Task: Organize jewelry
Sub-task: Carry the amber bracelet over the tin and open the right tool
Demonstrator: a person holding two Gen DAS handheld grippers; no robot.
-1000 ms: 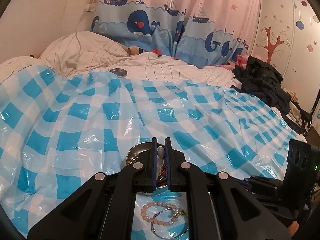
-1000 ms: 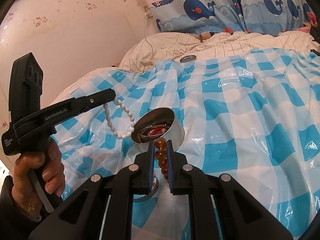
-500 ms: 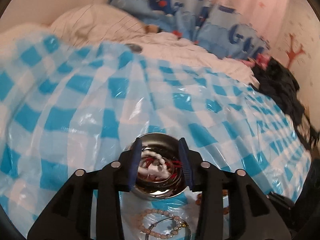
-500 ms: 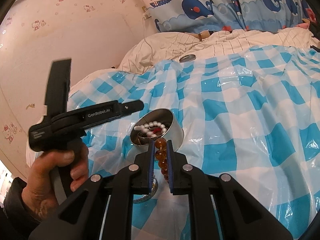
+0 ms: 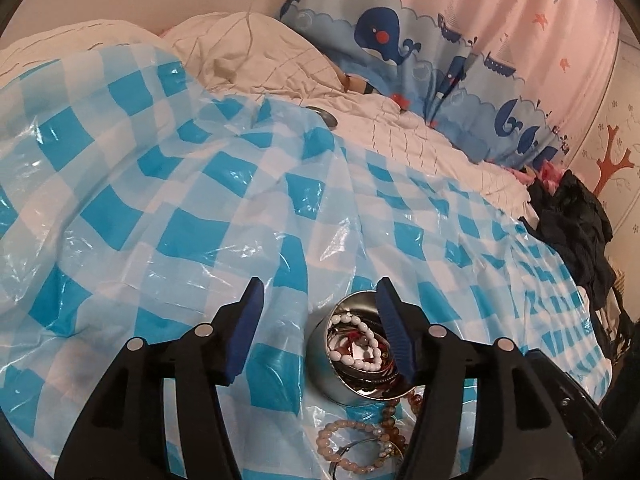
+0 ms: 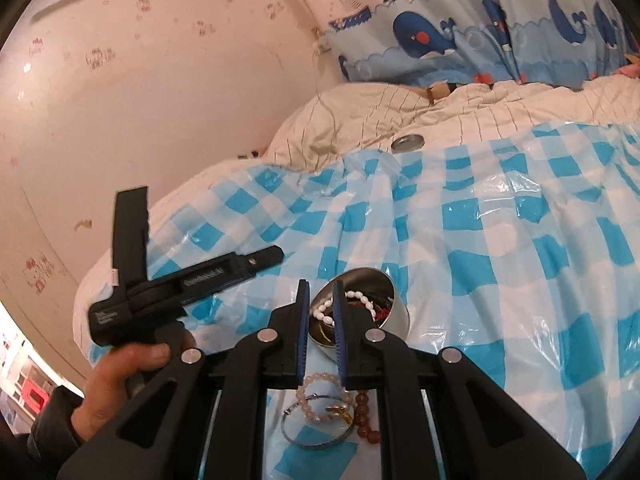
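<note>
The left gripper (image 5: pixel 320 326) has its fingers spread, empty. At its 3 o'clock, the tilted round silver metal tin (image 5: pixel 352 376) holds a white bead bracelet (image 5: pixel 362 350), partly hidden. The right gripper (image 6: pixel 321 332) has its fingers slightly parted, empty.

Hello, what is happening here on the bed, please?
A person with two handheld grippers is putting jewelry into a round metal tin on a blue checked plastic sheet. A white bead bracelet lies in the tin. The left gripper is open and empty beside the tin. The right gripper holds nothing. A pink bead bracelet, a silver bangle and amber beads lie outside.
</note>
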